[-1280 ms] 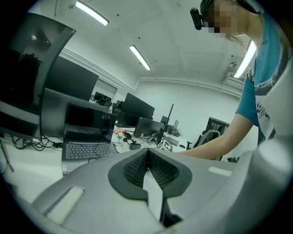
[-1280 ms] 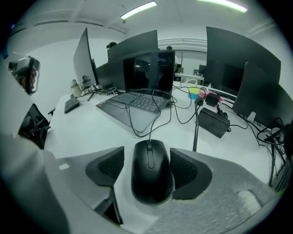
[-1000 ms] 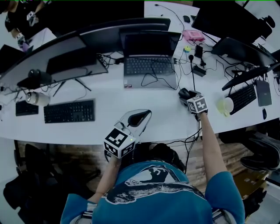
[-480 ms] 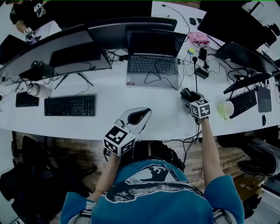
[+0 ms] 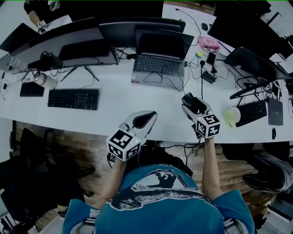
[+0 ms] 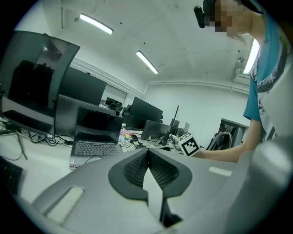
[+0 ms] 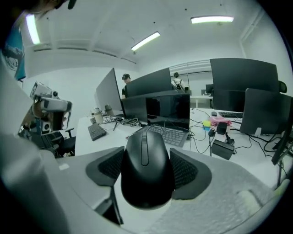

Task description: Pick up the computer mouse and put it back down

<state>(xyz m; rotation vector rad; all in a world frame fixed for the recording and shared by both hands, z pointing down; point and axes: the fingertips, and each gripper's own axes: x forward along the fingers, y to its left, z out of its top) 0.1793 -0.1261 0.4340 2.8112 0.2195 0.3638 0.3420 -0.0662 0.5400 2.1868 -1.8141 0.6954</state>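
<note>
A black computer mouse (image 7: pixel 145 167) sits clamped between the dark ribbed pads of my right gripper (image 7: pixel 147 171), its scroll wheel pointing away from the camera. In the head view the right gripper (image 5: pixel 193 106) holds the mouse (image 5: pixel 191 103) lifted above the white desk (image 5: pixel 114 121), right of centre. My left gripper (image 5: pixel 143 120) hovers at the desk's front edge, left of the right one. In the left gripper view its pads (image 6: pixel 158 170) meet at the tip with nothing between them.
An open laptop (image 5: pixel 160 59) stands behind the grippers with cables around it. A black keyboard (image 5: pixel 73 98) lies at the left, under several monitors (image 5: pixel 87 39). A pale cup (image 5: pixel 232 116) and another keyboard (image 5: pixel 252 112) are at the right. A person (image 5: pixel 39 11) is at the far left.
The right gripper has pulled back toward the front edge and risen with the mouse in it. The left gripper has stayed nearly still. The head camera has shifted a little.
</note>
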